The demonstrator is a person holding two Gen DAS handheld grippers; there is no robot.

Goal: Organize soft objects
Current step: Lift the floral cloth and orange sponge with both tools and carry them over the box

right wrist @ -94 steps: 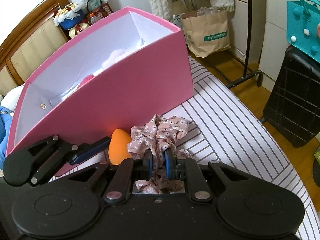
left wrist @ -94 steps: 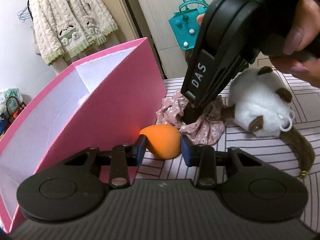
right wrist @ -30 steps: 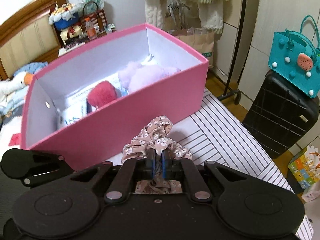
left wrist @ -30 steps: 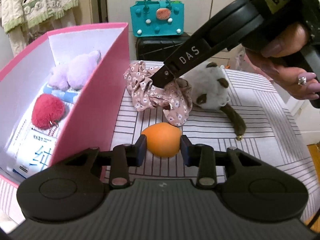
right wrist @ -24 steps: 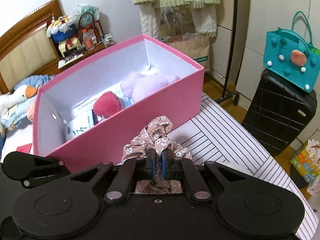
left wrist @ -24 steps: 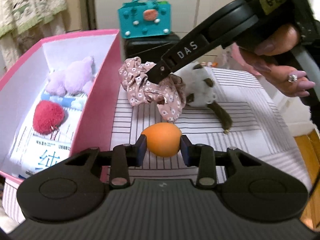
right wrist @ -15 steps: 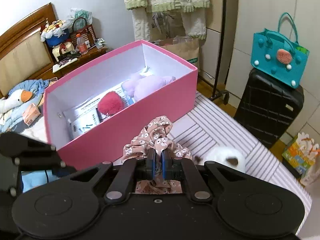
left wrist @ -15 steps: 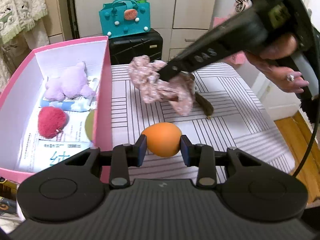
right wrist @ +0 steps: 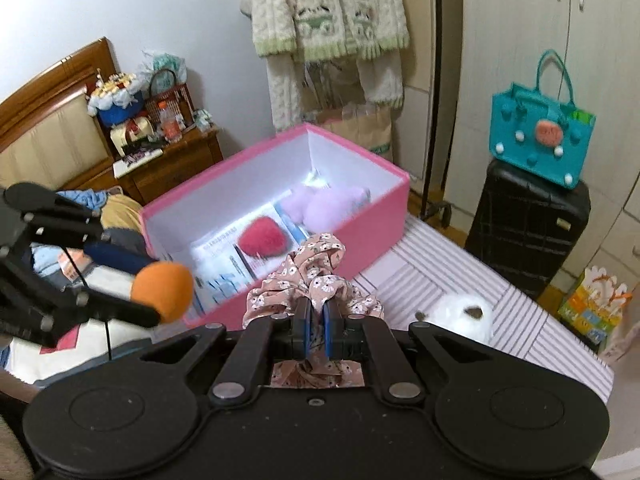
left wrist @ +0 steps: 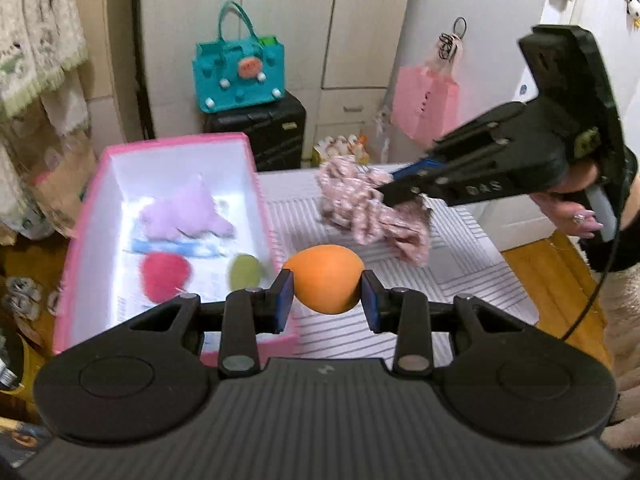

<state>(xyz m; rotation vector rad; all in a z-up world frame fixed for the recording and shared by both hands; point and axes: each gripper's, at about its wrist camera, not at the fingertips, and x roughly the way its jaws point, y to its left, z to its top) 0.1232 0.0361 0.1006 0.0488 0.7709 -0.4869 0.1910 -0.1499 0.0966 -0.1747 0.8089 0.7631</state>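
My left gripper (left wrist: 326,294) is shut on an orange egg-shaped sponge (left wrist: 325,278), held in the air above the near right corner of the pink box (left wrist: 80,224). In the right wrist view the same orange sponge (right wrist: 162,286) hangs left of the pink box (right wrist: 360,236). My right gripper (right wrist: 316,322) is shut on a pink floral scrunchie (right wrist: 316,276), lifted over the striped table. From the left wrist view the floral scrunchie (left wrist: 372,212) dangles from the right gripper (left wrist: 386,194). Inside the box lie a lilac plush (left wrist: 184,210), a red pom-pom (left wrist: 164,276) and a green sponge (left wrist: 245,272).
A white plush with brown ears (right wrist: 460,314) lies on the striped table (right wrist: 520,332). A black suitcase (right wrist: 528,232) with a teal bag (right wrist: 540,140) on top stands behind. A bed and nightstand (right wrist: 172,164) are at the left, and hanging clothes at the back.
Both grippers have risen with their loads. The orange sponge now hangs over the box's corner, the scrunchie is higher above the table, and more of the box's inside shows.
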